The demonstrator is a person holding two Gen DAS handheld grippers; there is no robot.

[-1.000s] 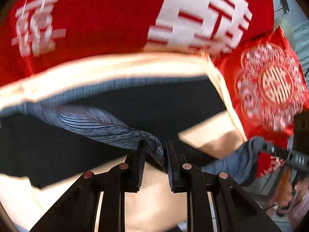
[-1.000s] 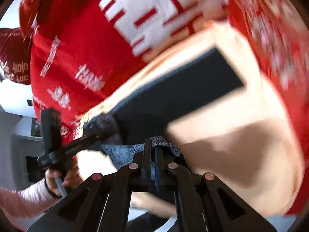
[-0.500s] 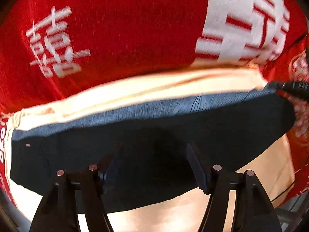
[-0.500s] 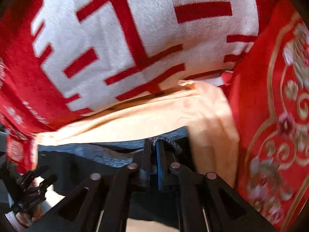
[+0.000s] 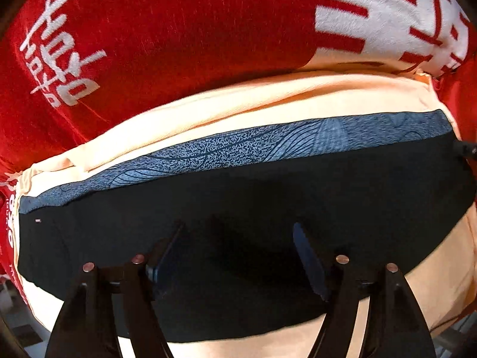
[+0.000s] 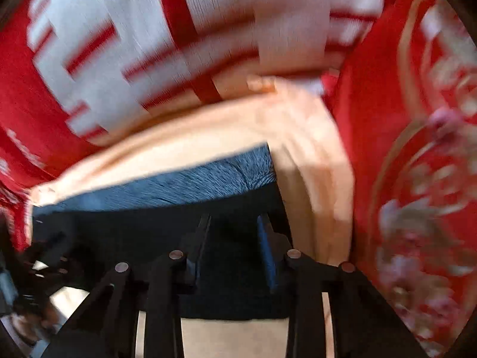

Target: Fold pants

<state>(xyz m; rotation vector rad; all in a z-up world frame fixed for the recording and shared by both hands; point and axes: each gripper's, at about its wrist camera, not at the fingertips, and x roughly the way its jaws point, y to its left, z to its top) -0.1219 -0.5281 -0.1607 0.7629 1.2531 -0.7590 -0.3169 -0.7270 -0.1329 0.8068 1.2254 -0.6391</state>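
Observation:
The black pants [image 5: 238,197] lie folded flat on a cream cloth [image 5: 226,101], with a blue patterned band [image 5: 268,146] along their far edge. My left gripper [image 5: 238,238] is open and empty just above the middle of the pants. In the right wrist view the pants [image 6: 134,232] and their blue band [image 6: 184,182] show blurred. My right gripper [image 6: 234,223] is open and empty over the pants' right end, near the cream cloth [image 6: 310,155].
A red blanket with white characters [image 5: 167,38] covers the surface behind the cloth. A red embroidered cushion [image 6: 417,149] lies to the right. The left gripper [image 6: 44,256] shows dimly at the left edge of the right wrist view.
Both grippers carried the pants' edge over and laid it flat. The left gripper opened first; the right gripper was still shut on the blue band half a second ago and is now open.

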